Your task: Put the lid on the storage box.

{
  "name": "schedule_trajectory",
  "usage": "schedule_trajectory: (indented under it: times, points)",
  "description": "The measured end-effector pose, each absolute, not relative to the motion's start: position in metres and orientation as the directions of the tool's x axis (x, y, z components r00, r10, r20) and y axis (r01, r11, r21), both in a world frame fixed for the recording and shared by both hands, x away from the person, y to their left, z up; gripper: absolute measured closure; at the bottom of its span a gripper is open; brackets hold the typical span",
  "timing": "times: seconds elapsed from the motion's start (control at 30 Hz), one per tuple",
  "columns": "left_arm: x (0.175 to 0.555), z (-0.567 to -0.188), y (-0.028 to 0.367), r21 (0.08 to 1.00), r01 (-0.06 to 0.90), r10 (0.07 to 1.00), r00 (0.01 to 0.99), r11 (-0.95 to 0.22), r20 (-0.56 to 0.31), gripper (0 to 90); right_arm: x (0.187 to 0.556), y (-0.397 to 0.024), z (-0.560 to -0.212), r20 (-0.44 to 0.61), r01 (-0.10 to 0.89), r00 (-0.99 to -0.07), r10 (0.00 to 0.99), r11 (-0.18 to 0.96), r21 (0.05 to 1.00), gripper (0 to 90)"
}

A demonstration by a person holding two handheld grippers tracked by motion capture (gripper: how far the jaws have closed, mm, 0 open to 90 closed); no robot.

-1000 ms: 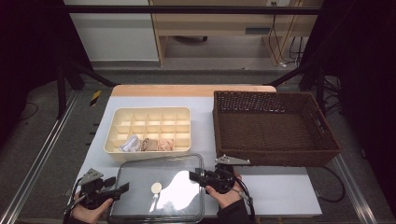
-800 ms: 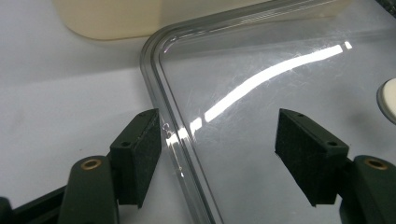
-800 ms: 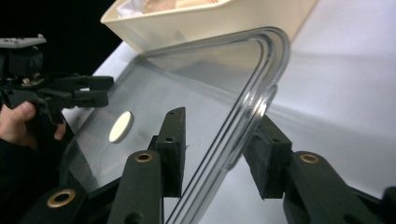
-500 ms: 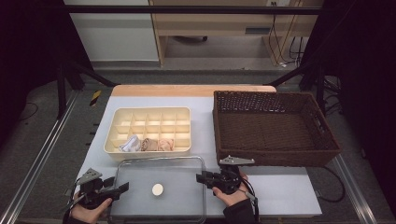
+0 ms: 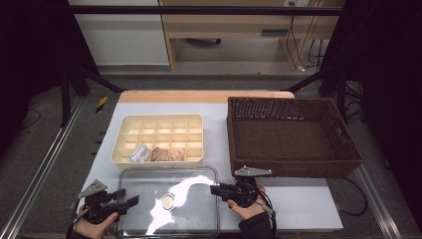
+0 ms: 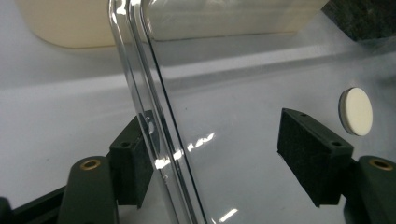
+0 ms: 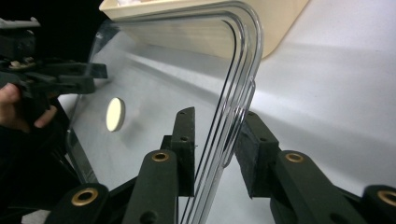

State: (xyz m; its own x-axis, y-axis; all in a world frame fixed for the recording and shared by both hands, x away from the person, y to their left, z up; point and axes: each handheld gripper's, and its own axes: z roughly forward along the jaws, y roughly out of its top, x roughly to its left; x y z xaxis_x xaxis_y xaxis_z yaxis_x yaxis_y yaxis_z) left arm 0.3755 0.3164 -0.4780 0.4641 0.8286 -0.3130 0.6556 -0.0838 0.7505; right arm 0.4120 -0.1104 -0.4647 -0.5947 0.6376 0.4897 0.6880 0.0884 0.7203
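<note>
Right tool (image 7: 217,154) closing round rim of clear plastic lid (image 5: 191,214), not yet pinching; left tool (image 6: 229,161) open, straddling opp. rim.

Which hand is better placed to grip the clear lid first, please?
Probably right: the right tongs, which have just been closing, straddle the lid's rim closely, while the left tongs stand wide, one pad at the rim.

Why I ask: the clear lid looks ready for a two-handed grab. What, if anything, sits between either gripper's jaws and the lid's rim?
Nothing visible. The clear lid has its rim already between the jaws of the left gripper and the right gripper. The right jaws have just been closing, with a small gap left.
</note>
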Motion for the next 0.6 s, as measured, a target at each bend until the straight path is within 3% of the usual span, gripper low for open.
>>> schedule_trajectory:
  times: [0.17,0.6]
  points:
    - [0.373,-0.473,0.320,0.745,0.666,0.830,0.438,-0.042,-0.344,36.0,0.412,-0.111,-0.464,0.500,0.694,-0.589,0.635,0.080,0.716,70.3]
    - [0.368,-0.456,0.321,0.759,0.650,0.842,0.426,-0.029,-0.333,43.0,0.409,-0.109,-0.457,0.511,0.705,-0.561,0.652,0.052,0.707,69.3]
